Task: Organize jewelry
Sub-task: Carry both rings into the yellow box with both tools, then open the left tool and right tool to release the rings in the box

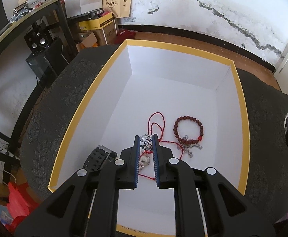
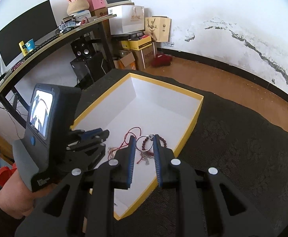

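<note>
The left tool [image 1: 146,138] pinched a silver pendant [image 1: 145,138] on its red cord [image 1: 157,122] inside the yellow-rimmed box [image 1: 80,108]. The right tool [image 2: 143,138] gripped a silver ring [image 2: 143,143]; no writing was readable.

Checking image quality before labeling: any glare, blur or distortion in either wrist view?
Left wrist: strong fisheye bend and dark corners; the white box interior is bright, nearly washed out, yet the bead bracelet stays sharp. Right wrist: same curvature; the silver ring between the jaws is sharp, while the left gripper's body is soft and its screen glares.
</note>
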Demonstrator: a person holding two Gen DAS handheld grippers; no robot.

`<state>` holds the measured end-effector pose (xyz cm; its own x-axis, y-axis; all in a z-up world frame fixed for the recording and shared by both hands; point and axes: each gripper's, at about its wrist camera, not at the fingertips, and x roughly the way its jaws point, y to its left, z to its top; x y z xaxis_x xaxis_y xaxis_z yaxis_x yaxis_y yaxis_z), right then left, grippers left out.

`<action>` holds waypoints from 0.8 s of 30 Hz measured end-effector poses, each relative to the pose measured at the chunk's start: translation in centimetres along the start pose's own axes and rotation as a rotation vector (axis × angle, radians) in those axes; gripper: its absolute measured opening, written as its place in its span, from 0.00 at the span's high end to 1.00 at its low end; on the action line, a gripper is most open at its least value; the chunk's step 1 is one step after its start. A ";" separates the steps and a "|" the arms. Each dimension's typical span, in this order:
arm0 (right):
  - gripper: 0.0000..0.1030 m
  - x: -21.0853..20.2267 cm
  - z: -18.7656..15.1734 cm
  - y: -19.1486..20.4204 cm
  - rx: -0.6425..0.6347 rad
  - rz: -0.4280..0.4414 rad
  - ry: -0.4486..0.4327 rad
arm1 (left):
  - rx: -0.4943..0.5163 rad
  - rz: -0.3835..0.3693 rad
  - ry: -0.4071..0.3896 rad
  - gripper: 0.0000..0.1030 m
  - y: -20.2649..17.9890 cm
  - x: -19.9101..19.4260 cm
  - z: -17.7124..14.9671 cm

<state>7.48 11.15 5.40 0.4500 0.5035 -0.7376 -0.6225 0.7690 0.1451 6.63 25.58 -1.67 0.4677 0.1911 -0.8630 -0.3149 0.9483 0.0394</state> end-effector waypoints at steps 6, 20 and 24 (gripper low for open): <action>0.82 -0.1 0.2 0.4 0.000 0.007 -0.006 | 0.002 0.006 0.003 0.88 0.4 -0.2 -0.1; 0.82 0.1 0.8 -0.1 0.011 0.011 -0.003 | -0.025 0.027 -0.034 0.11 0.4 -1.7 -0.8; 0.82 0.7 1.1 -0.2 0.014 0.009 0.003 | -0.015 0.009 -0.029 0.10 0.3 -2.4 -1.7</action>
<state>8.60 11.79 5.56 0.4430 0.5092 -0.7379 -0.6175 0.7700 0.1606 3.99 25.01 -0.41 0.4890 0.2069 -0.8474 -0.3313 0.9427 0.0389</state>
